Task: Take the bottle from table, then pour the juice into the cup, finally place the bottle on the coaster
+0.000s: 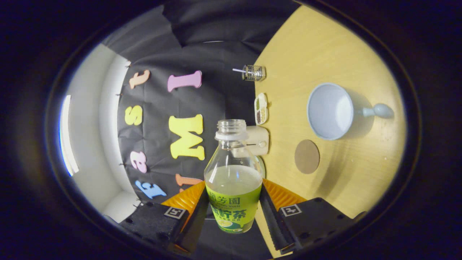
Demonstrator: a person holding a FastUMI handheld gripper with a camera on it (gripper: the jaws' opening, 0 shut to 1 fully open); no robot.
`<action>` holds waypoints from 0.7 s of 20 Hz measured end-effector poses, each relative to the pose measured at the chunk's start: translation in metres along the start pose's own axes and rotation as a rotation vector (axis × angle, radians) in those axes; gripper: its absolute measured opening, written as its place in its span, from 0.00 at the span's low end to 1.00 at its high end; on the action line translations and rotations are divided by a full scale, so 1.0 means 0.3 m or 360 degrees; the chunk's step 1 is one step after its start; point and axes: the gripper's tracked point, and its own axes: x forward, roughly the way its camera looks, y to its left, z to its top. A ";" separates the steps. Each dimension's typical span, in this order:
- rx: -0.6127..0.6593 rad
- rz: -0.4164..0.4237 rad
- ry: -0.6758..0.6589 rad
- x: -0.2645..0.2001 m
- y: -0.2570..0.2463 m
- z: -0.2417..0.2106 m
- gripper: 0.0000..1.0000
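The bottle [233, 177] is held in the claw [234, 209], both fingers pressed against its labelled lower body, one on each side. Its cap is off, the neck is open, and pale juice stands at about the shoulder of the label. The long axis runs straight ahead along the fingers, mouth pointing away from the claw; against the bench [361, 173], whose surface appears turned on its side here, the bottle seems to be tipped well over, though no juice has reached the neck.

Beyond the bottle's neck, a pale box [260, 141] and a small divided dish [261, 108] are seen at the bench's far edge, with a wire holder [253, 72] further along that edge. To the right, the round coaster [307, 156] lies bare, and just past it the cup [330, 111] shows empty.

The step in hand is judged to be the carry toward pouring. Next, the mouth must be brought over the cup's rim and the tilt deepened slowly.
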 end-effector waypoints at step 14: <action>-0.1798 -0.0266 -0.0238 0.223 0.044 0.031 0.82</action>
